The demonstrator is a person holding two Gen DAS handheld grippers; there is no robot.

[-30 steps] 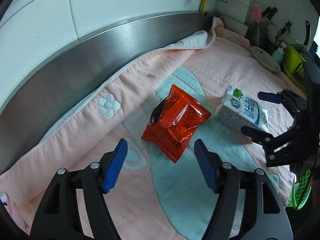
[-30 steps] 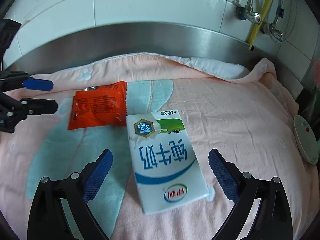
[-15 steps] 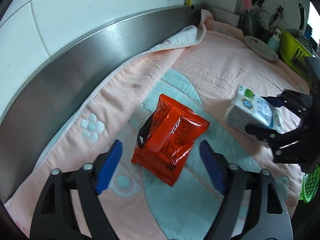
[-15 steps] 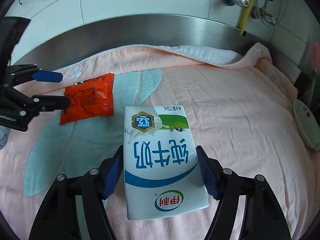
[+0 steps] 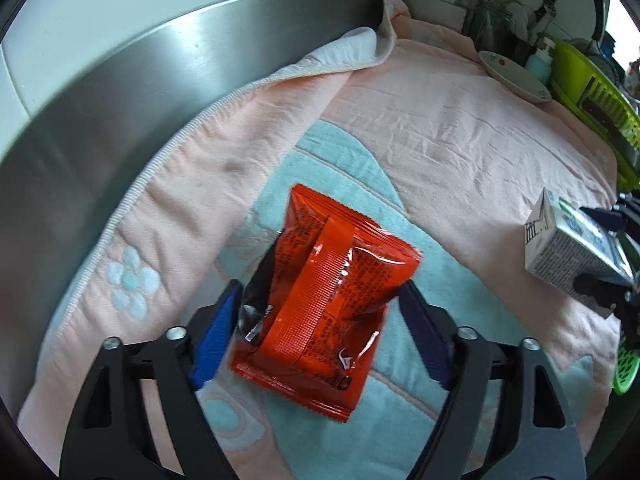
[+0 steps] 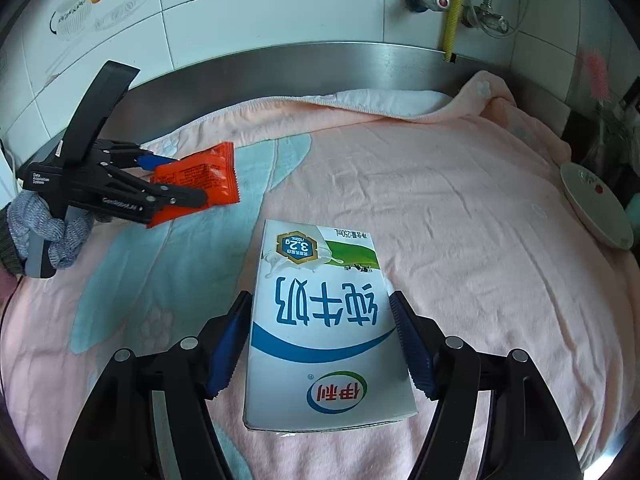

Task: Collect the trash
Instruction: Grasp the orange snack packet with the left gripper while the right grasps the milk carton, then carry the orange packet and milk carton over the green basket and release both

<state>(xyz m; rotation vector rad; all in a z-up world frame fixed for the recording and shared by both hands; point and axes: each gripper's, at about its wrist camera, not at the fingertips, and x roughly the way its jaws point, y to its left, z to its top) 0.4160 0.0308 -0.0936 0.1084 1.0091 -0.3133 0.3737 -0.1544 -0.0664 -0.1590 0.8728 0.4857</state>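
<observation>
Through the left wrist camera, we are closing our left gripper (image 5: 316, 332) on the orange snack packet (image 5: 324, 316), its blue pads (image 5: 214, 340) pressing the packet's sides above the pink towel (image 5: 460, 152); the packet's small print is too fine to read.

Through the right wrist camera, our right gripper (image 6: 320, 340) is clamping the milk carton (image 6: 324, 332), which is lying flat on the towel, right of the packet. Its label, upside down to us, is showing "纯牛奶", "伊利", "3.2g" and "250mL".
</observation>
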